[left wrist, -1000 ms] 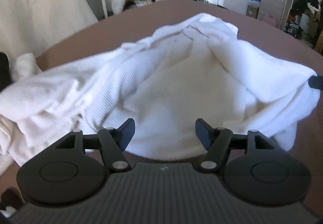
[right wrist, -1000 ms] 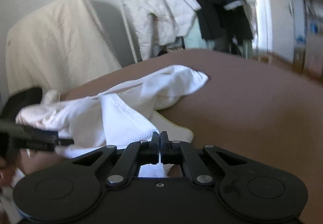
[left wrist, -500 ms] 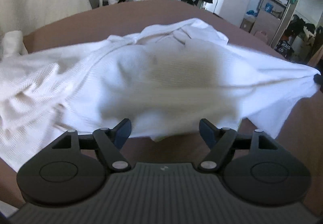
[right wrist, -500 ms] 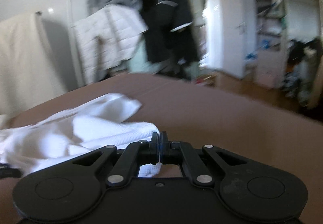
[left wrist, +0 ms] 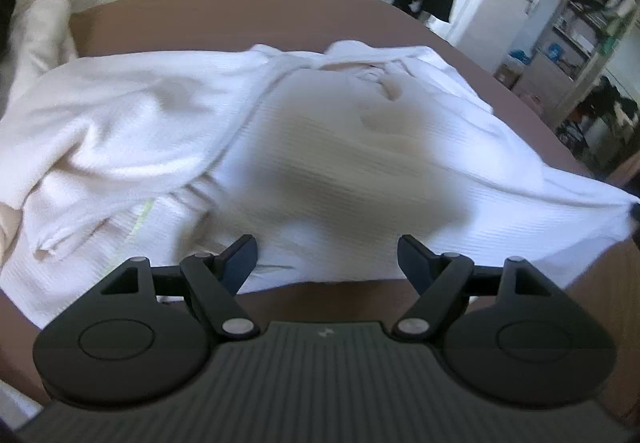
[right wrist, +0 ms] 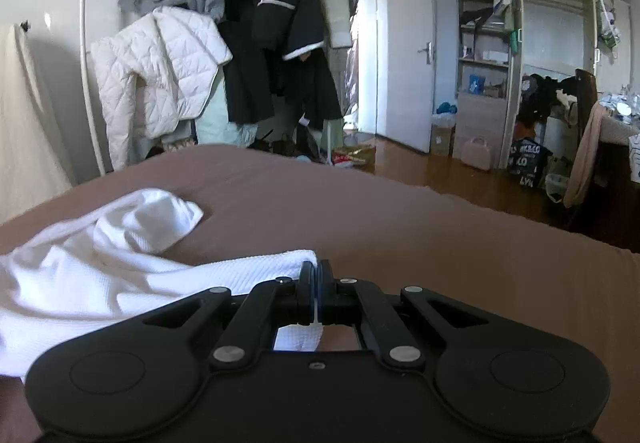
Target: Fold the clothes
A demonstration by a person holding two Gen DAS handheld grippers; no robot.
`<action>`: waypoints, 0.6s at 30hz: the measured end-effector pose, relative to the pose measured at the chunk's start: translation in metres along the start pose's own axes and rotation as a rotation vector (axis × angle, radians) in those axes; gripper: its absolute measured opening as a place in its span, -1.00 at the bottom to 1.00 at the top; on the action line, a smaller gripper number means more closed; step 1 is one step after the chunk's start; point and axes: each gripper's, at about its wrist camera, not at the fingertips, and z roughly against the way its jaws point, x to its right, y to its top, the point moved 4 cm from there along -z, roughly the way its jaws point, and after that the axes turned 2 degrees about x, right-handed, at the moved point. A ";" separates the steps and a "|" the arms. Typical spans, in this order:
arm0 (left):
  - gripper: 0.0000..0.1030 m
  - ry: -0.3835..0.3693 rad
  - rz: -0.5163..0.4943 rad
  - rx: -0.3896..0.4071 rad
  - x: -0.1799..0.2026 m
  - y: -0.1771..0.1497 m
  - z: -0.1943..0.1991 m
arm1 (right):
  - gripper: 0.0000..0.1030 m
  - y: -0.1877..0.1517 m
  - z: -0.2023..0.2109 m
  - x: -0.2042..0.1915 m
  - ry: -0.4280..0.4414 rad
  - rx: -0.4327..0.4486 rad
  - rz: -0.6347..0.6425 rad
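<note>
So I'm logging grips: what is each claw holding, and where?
Right claw pinches the white garment at its edge; left claw holds nothing.

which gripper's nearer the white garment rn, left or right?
Right. The right gripper is shut on a corner of the white garment; the left gripper hangs open just over its near hem, gripping nothing.

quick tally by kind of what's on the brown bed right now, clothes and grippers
white garment: 1, spread on the brown bed
cream cloth at the bed's left edge: 1
grippers: 2, left gripper open, right gripper shut on the garment's edge
total: 4
</note>
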 end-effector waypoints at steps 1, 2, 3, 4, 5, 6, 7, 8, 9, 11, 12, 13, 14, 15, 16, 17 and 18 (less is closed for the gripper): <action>0.50 0.009 0.021 0.001 -0.004 0.002 -0.001 | -1.00 0.004 0.008 0.001 -0.030 0.045 0.003; 0.50 0.022 0.037 0.002 -0.008 0.004 0.000 | -1.00 0.010 0.023 -0.005 -0.109 0.143 0.080; 0.50 0.046 0.030 0.006 -0.010 0.007 0.002 | -1.00 0.017 0.041 -0.016 -0.215 0.270 0.198; 0.50 0.069 0.024 0.009 -0.012 0.009 0.003 | -1.00 0.024 0.052 -0.021 -0.257 0.329 0.265; 0.50 0.088 0.013 0.012 -0.013 0.012 0.005 | -1.00 0.030 0.057 -0.022 -0.264 0.350 0.302; 0.50 0.093 -0.005 0.010 -0.011 0.013 0.005 | -1.00 0.036 0.055 -0.018 -0.215 0.295 0.266; 0.52 0.088 -0.010 0.001 -0.010 0.014 0.005 | -1.00 0.037 0.046 -0.007 -0.134 0.207 0.160; 0.57 0.083 -0.009 -0.014 -0.010 0.014 0.003 | -0.99 0.036 0.038 0.005 -0.054 0.123 0.038; 0.58 0.079 0.008 -0.048 -0.011 0.012 -0.001 | -0.80 0.030 0.028 0.015 0.029 0.033 -0.085; 0.59 0.087 0.056 -0.138 -0.015 0.005 -0.012 | -0.77 0.005 0.004 0.024 0.208 -0.171 -0.292; 0.59 0.099 0.073 -0.187 -0.017 0.002 -0.016 | -0.74 -0.009 -0.008 0.024 0.290 -0.264 -0.383; 0.59 0.116 0.065 -0.230 -0.016 -0.001 -0.013 | -0.72 -0.023 -0.018 0.023 0.371 -0.358 -0.473; 0.59 0.133 0.056 -0.273 -0.015 -0.004 -0.010 | -0.70 -0.035 -0.023 0.019 0.392 -0.423 -0.518; 0.59 0.150 0.047 -0.316 -0.014 -0.007 -0.007 | -0.69 -0.046 -0.025 0.012 0.379 -0.472 -0.540; 0.59 0.167 0.038 -0.359 -0.013 -0.010 -0.004 | -0.69 -0.053 -0.023 0.003 0.323 -0.503 -0.498; 0.59 0.183 0.033 -0.382 -0.014 -0.013 0.000 | -0.67 -0.057 -0.019 -0.011 0.281 -0.518 -0.420; 0.59 0.200 0.037 -0.354 -0.017 -0.013 0.007 | -0.62 -0.060 -0.014 -0.026 0.261 -0.527 -0.341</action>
